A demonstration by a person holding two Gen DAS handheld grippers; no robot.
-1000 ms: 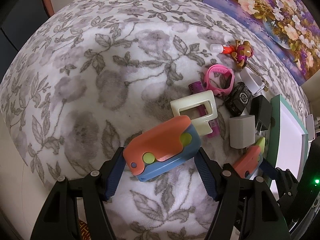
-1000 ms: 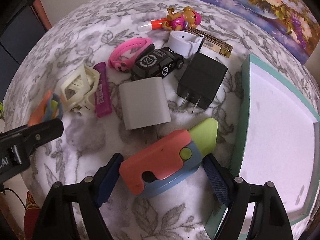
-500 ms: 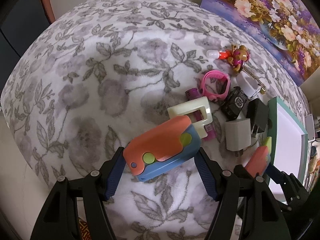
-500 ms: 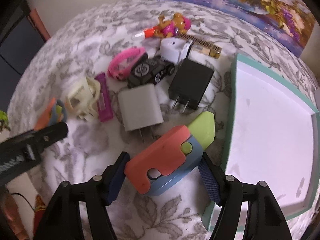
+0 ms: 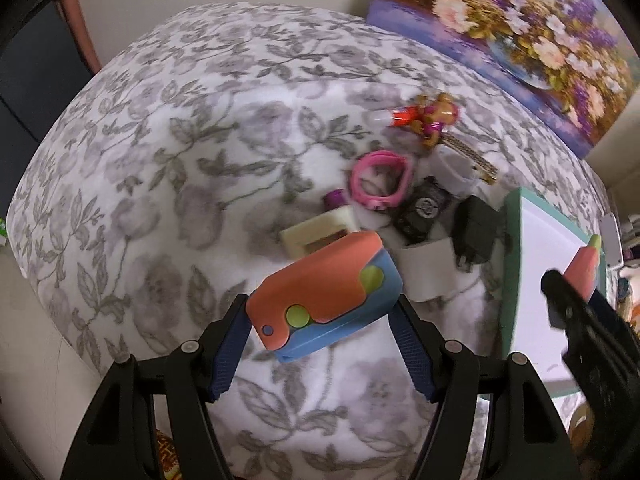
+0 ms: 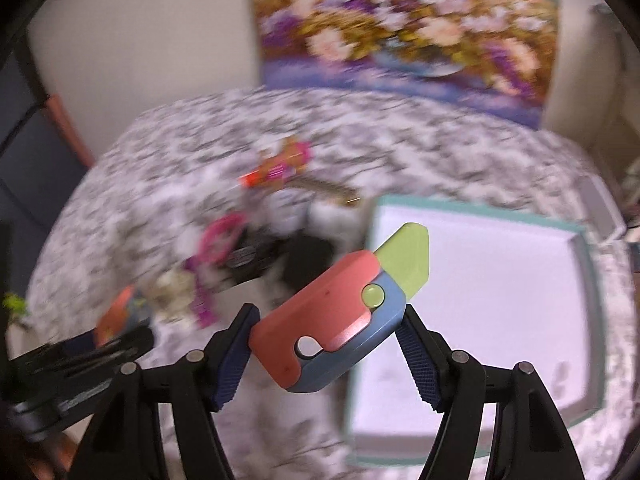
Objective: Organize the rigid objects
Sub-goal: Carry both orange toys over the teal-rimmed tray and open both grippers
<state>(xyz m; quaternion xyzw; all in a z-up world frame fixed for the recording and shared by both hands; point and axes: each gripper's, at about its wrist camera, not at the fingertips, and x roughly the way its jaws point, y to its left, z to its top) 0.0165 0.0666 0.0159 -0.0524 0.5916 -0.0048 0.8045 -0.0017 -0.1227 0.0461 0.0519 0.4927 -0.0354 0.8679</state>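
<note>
Orange-and-blue plastic toy knife (image 6: 328,320), green blade out, pinched by right gripper (image 6: 326,354), may slip before reaching teal-rimmed white tray (image 6: 576,236); left gripper (image 5: 320,344) pinches its closed orange-and-blue twin (image 5: 324,292).

Closed coral-and-blue plastic toy knife (image 5: 324,294) clamped tilted above floral blanket, second coral-and-blue toy knife (image 6: 340,316) with lime blade extended, held over teal-rimmed white tray (image 6: 582,240)

Two handheld grippers are seen: the left gripper (image 5: 320,344) and right gripper (image 6: 326,350), each built with matte black angular finger arms, ribbed dark-blue pads (image 5: 226,354) and silver screws.
</note>
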